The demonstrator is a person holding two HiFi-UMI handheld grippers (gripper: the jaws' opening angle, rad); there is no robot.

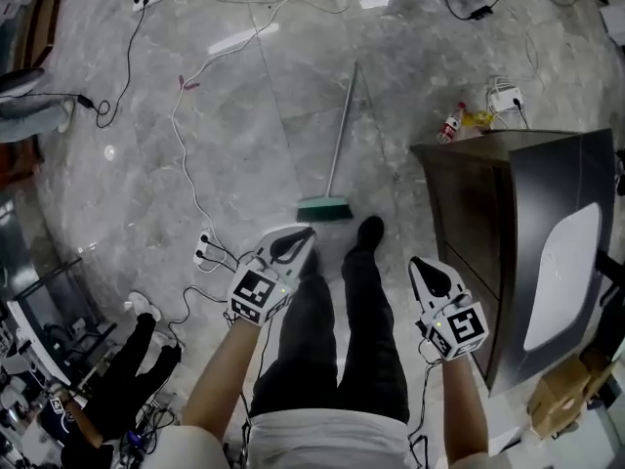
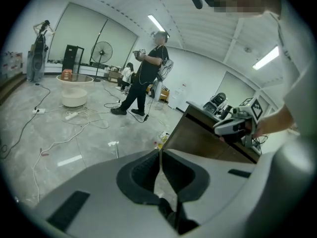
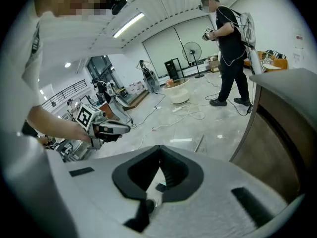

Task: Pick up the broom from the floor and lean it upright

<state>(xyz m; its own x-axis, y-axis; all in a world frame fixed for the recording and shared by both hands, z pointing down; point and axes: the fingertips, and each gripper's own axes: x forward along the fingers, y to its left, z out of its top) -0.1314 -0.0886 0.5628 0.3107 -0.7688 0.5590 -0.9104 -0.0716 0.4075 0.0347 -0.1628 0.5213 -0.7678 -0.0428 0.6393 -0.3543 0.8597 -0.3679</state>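
Head view, looking steeply down: a person is standing on a grey marble floor (image 1: 146, 145), holding a two-jaw tool in each hand at about hip height. The broom (image 1: 340, 145) is lying flat on the floor just ahead of the person's dark shoe (image 1: 370, 231). Its green head is pointing toward the person's feet and its thin handle is running away from them. Neither tool is touching it.

The left tongs (image 1: 307, 233) are hovering above the floor beside the broom head, and the left gripper view is showing the same tongs (image 2: 160, 151) pressed together with nothing between them. The right tongs (image 1: 415, 263) are hanging on the other side of the legs, beside a dark wooden cabinet (image 1: 469, 193). The right gripper view is showing those tongs (image 3: 159, 163) pressed together as well, holding nothing.

White cables (image 1: 186, 154) are trailing across the floor to the left. In both gripper views another person (image 2: 146, 78) is standing farther off in the room.
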